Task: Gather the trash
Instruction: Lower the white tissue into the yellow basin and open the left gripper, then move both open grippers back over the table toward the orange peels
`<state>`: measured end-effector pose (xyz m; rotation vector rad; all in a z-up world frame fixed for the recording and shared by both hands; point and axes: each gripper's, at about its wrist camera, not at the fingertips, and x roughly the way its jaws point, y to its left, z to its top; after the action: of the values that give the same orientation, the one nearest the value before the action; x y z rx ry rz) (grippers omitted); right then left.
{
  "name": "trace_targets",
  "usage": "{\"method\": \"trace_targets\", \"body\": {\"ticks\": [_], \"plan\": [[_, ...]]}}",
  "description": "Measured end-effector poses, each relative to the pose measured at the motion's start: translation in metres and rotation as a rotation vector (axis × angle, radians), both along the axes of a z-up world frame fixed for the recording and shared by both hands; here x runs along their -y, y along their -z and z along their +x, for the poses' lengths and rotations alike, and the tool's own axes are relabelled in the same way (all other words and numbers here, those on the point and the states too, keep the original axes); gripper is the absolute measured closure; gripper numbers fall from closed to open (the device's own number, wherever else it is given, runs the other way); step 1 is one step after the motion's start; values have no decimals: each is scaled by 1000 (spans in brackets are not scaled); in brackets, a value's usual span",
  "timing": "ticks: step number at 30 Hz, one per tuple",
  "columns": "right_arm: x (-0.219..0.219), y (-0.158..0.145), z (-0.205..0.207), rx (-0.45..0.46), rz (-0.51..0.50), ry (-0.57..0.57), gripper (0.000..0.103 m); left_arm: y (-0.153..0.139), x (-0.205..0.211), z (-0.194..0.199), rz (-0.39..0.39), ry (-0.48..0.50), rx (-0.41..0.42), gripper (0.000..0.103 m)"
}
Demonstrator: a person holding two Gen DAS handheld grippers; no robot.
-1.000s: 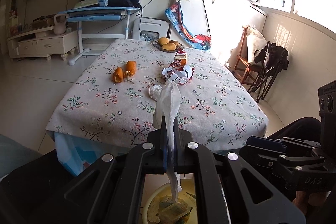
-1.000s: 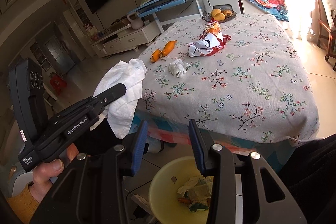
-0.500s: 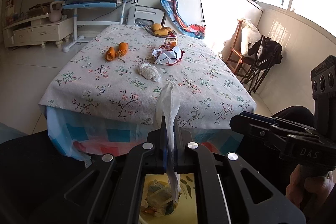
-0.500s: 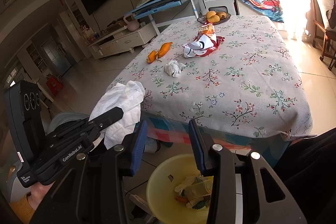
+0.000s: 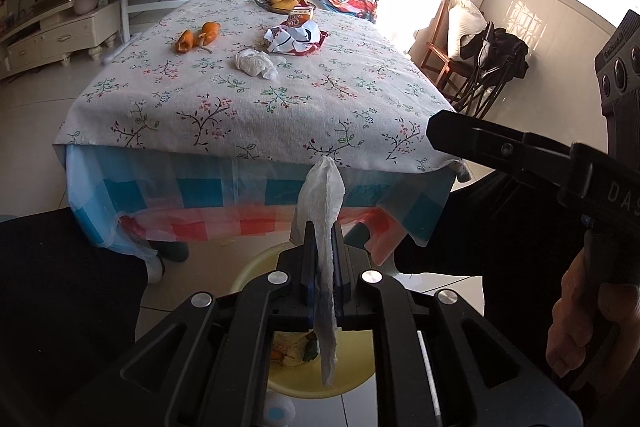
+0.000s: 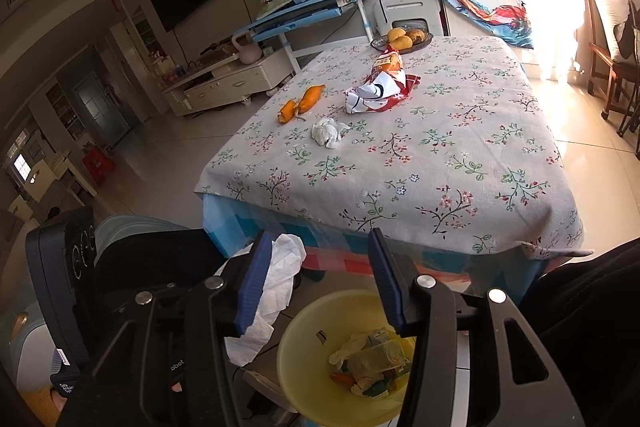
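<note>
My left gripper (image 5: 323, 231) pinches a long white tissue (image 5: 322, 195) upright between its pads; its jaws are starting to open. It hangs over a yellow bin (image 5: 352, 383) holding wrappers and scraps. In the right wrist view the same tissue (image 6: 280, 279) drapes just left of the bin (image 6: 292, 343). My right gripper (image 6: 320, 239) stands above the bin, its jaws opening with nothing between them. On the floral tablecloth (image 6: 440, 163) lie a crumpled tissue (image 6: 328, 131), a red-and-white snack wrapper (image 6: 376, 91) and orange peel (image 6: 300, 103).
A plate of fruit (image 6: 402, 38) sits at the table's far edge. Beyond it are a blue desk (image 6: 304, 11) with a backpack, a TV cabinet (image 6: 224, 83) and a wooden chair (image 6: 612, 67) at the right. A person's dark-clad legs flank the bin.
My left gripper has drawn back and sunk from the table's edge to above the bin, tissue still in it. The right gripper's jaws have widened.
</note>
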<state>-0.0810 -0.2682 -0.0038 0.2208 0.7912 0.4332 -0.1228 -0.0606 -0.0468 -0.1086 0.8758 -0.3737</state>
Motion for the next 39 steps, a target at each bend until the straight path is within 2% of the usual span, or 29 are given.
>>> {"method": "trace_targets", "body": {"ticks": [1,3,6,16,20,24,39], "plan": [[0,0,-1,2,-1,2,50,0,-2,-1,-1,-6,1,87],[0,-1,-4,6,-4,5,49,-2,-7,-3,-13,-24,6,70],[-1,-3,-9,12,-10,14,45,-7,-15,-8,-31,-51,22,60],[-5,-2,-15,25,-40,17,38,-13,-28,-12,-64,-106,64,47],[-6,1,-15,15,-44,22,35,-15,-32,-13,-58,-133,82,36],[-5,0,-16,25,-44,27,31,-15,-36,-12,-54,-162,93,29],[1,-1,-16,23,-44,44,24,-16,-41,-11,-34,-213,110,20]]}}
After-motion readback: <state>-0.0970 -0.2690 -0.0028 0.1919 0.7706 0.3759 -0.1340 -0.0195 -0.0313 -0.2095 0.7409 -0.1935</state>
